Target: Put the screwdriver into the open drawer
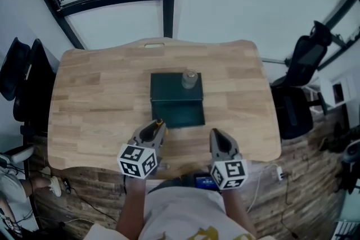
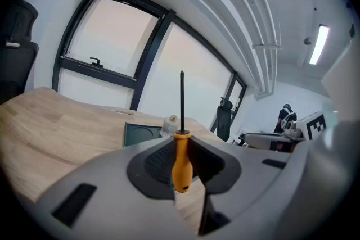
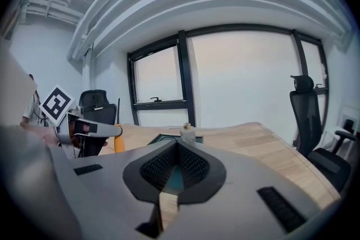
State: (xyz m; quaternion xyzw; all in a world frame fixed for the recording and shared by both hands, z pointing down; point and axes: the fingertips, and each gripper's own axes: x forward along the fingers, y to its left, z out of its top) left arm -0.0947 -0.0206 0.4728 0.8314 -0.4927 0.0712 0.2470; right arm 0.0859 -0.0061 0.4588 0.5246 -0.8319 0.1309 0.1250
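Wooden table (image 1: 84, 98), seen from above. A black office chair (image 1: 22, 78) stands off its left edge.

Left gripper (image 1: 155, 128) hangs over the near edge of the table, left of centre. Its jaws are clamped on the orange handle of the screwdriver (image 2: 181, 161). In the left gripper view the dark shaft stands upright, tip up, well clear of the table. From above, only a bit of orange shows at the jaw tips, just beside the near left corner of the open drawer (image 1: 184, 113) and outside it.

Centre of the table: a dark green cabinet (image 1: 169, 87), its drawer pulled out toward the person. I cannot tell from these views whether anything lies in the drawer. A small clear jar (image 1: 189, 79) sits on the cabinet top, toward its right side.

Right gripper (image 1: 217, 135) is over the near edge, right of the drawer and apart from it. Jaws pressed together, nothing between them; through the gap below the pads only table and drawer show.

A second black chair (image 1: 304, 64) stands beyond the right edge.
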